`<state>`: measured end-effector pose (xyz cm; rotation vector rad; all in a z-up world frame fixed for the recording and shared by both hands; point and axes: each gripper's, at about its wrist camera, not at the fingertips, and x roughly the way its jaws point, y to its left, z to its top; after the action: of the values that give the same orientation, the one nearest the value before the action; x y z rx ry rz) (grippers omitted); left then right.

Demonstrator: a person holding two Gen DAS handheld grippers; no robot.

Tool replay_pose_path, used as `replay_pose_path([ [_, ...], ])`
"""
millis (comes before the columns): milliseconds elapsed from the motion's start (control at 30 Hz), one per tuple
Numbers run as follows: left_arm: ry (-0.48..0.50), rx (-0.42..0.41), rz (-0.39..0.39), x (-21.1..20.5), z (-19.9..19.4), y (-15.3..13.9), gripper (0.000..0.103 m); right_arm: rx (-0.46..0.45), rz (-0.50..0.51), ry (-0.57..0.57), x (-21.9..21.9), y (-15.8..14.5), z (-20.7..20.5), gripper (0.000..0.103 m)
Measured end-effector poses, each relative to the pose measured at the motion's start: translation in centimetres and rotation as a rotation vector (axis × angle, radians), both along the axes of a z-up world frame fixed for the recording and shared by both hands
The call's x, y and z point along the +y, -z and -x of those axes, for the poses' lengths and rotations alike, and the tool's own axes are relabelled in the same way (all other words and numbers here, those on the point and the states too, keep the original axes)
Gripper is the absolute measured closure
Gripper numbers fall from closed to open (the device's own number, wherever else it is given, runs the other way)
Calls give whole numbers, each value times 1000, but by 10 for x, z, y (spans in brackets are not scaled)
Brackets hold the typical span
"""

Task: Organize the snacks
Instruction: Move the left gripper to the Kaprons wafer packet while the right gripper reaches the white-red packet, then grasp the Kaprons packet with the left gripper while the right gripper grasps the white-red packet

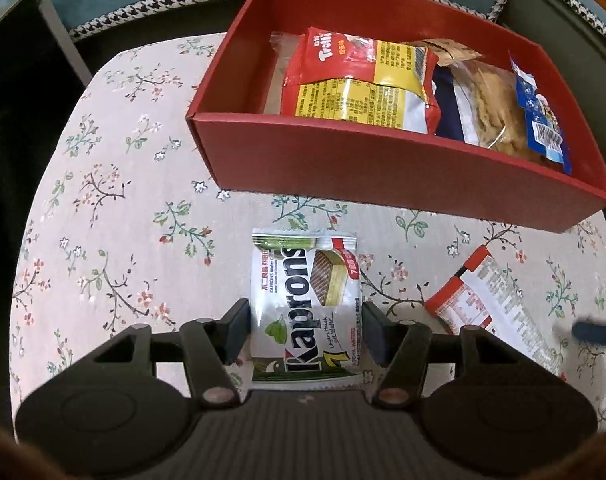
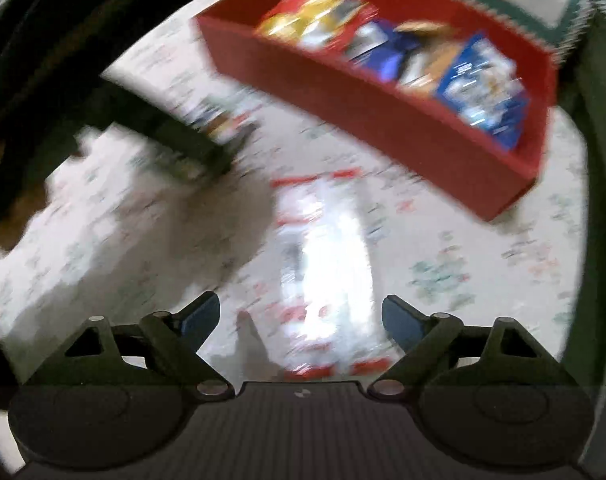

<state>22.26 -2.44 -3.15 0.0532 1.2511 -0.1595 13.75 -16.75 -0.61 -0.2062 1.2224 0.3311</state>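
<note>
A white and green Kaprons wafer packet point(image 1: 305, 308) lies flat on the floral tablecloth. My left gripper point(image 1: 306, 330) is open, its fingers on either side of the packet's lower half. A red and white snack packet point(image 1: 491, 308) lies to its right; in the blurred right wrist view this packet point(image 2: 323, 268) lies between the fingers of my open right gripper point(image 2: 301, 320). A red box point(image 1: 383, 168) behind holds several snack bags; it also shows in the right wrist view point(image 2: 383, 112).
The floral tablecloth point(image 1: 123, 200) covers a small table with edges at left and right. A teal cushion with houndstooth trim point(image 1: 143, 4) sits behind the box. The left gripper's dark body point(image 2: 163, 128) reaches in at left of the right wrist view.
</note>
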Motion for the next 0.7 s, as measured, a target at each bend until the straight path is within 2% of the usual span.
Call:
replay_pose_path([
  [167,2,-11,-1,1,-2,3,14,0,49,50,0,14,-29,11],
  [333,19,-33,-38,-4,-2,7,0,10,67,39,3,28,-38,10],
  [433,-14,-29,-31,-2,-6,8,0,8,58,54,3,30,-39,5],
  [467,-15,-28,-32,-3,-6,8,0,11,65,51,3,32,-38,0],
  [500,-13,-33,-38,-4,-6,8,0,30,76,51,4,35,-37,0],
  [667,-9,-52,-40,-4,-2,7,0,9,67,41,1,38,-32,0],
  [700,-6,-57,-37,-5,-1,6,5,8,76,34,1,38,-29,2],
])
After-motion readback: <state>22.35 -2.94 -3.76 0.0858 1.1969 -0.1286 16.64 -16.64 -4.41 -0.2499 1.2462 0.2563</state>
